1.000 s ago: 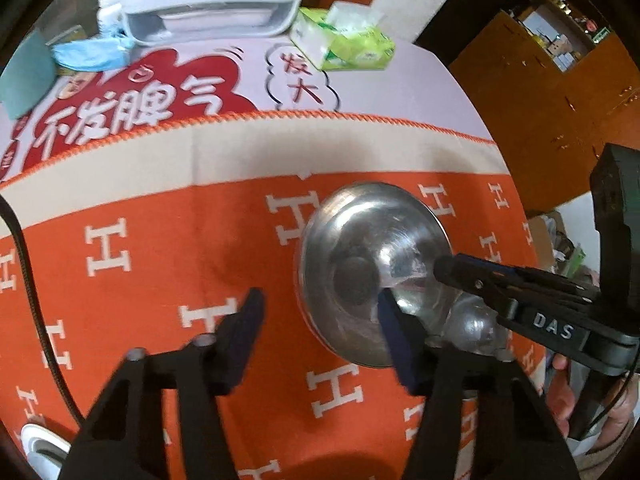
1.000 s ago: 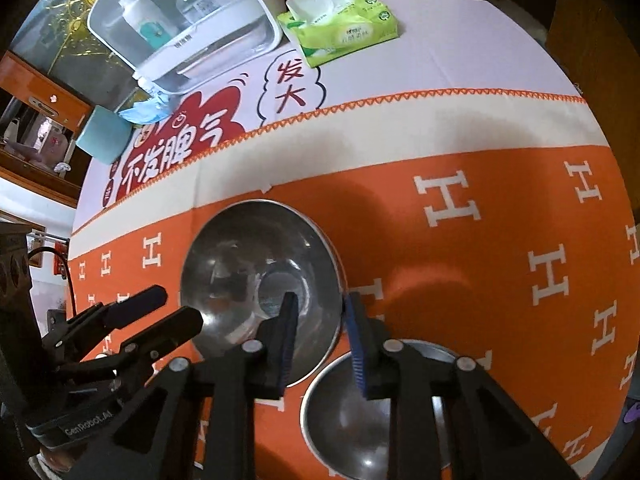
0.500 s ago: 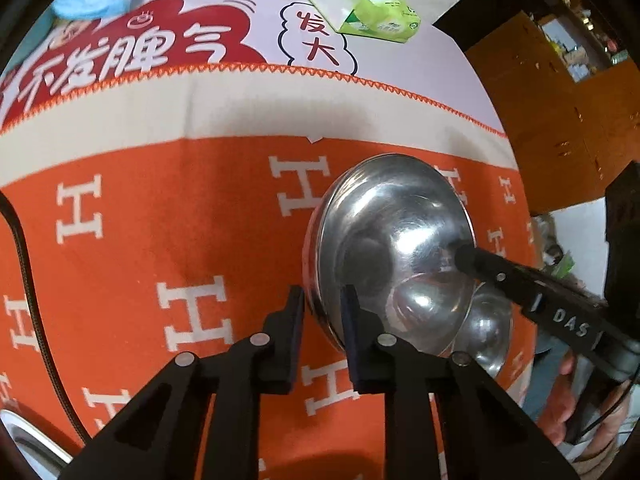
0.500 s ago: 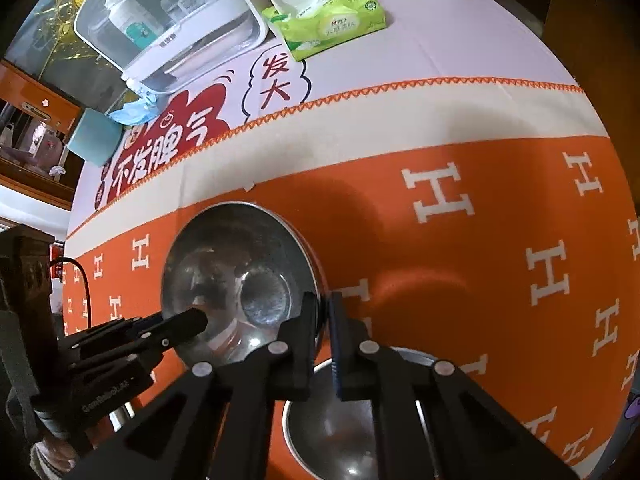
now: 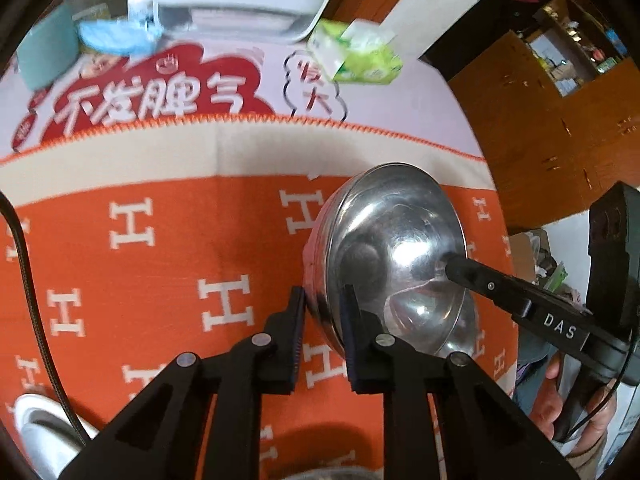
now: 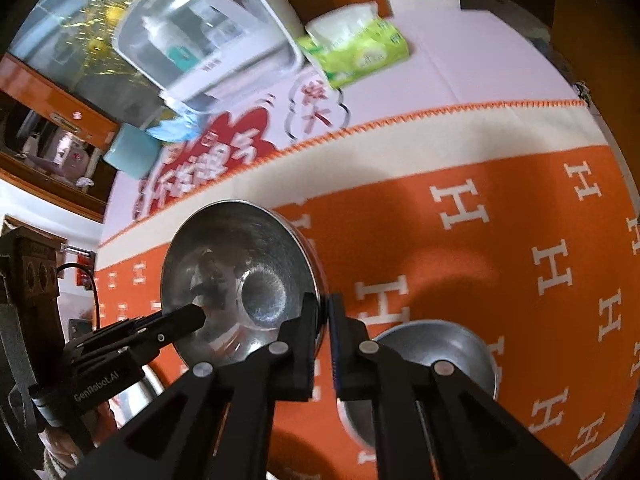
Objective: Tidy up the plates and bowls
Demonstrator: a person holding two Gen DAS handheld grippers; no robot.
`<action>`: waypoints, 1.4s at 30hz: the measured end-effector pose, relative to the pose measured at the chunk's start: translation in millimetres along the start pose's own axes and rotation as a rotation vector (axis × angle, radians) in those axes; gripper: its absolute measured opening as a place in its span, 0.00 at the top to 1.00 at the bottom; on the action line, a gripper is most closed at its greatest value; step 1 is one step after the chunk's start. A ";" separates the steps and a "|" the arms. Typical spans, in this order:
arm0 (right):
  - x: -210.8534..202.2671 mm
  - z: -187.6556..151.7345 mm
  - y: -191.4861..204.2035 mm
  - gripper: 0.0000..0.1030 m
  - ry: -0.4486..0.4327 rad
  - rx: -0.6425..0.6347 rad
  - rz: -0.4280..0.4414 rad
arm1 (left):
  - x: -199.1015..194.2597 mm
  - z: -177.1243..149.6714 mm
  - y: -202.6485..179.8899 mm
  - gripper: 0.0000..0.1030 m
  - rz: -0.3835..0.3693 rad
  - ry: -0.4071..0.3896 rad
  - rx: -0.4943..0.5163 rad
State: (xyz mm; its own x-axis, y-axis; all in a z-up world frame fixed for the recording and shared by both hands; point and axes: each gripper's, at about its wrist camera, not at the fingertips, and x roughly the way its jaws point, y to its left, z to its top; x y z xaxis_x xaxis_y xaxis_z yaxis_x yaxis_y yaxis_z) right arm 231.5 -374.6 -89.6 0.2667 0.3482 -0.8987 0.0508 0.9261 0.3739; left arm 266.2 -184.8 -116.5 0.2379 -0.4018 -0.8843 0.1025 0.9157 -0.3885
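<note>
steel bowl (image 5: 394, 248) between both pairs of jaws

Two steel bowls on the orange cloth

The large steel bowl (image 5: 394, 252) is tilted, its shiny hollow and flat round base in plain view, its rim pinched on opposite sides by the two grippers. The small steel bowl (image 6: 460, 350) sits upright on the desk just beside it, partly hidden behind it in the left wrist view.
</note>
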 end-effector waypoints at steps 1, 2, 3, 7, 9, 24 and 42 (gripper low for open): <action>-8.5 -2.5 5.0 0.94 -0.010 -0.002 0.004 | -10.9 -3.4 -3.4 0.85 0.005 -0.007 0.014; -15.9 -4.7 9.4 0.94 -0.018 -0.005 0.007 | -21.5 -7.3 -6.7 0.85 0.011 -0.012 0.027; -24.5 -8.1 14.4 0.94 -0.029 -0.014 0.007 | -30.7 -11.2 -10.1 0.85 0.015 -0.017 0.041; -63.6 -29.5 36.7 0.94 -0.081 -0.065 0.023 | -74.4 -33.9 -21.9 0.85 0.028 -0.062 0.106; -79.3 -42.7 43.6 0.94 -0.099 -0.077 0.040 | -94.8 -47.9 -24.0 0.85 0.024 -0.085 0.119; -73.5 -185.9 46.9 0.93 0.006 -0.114 0.022 | -87.3 -202.1 -1.2 0.85 0.028 0.027 0.085; -9.2 -226.6 34.7 0.93 0.145 -0.099 -0.036 | -22.9 -243.8 36.4 0.84 0.043 0.167 0.008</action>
State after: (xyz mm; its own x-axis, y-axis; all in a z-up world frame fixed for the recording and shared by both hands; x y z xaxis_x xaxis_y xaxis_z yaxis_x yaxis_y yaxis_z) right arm 12.7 -312.7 -120.4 0.1248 0.3251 -0.9374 -0.0387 0.9457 0.3228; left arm 29.0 -142.7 -173.6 0.0786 -0.3568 -0.9309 0.1036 0.9316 -0.3483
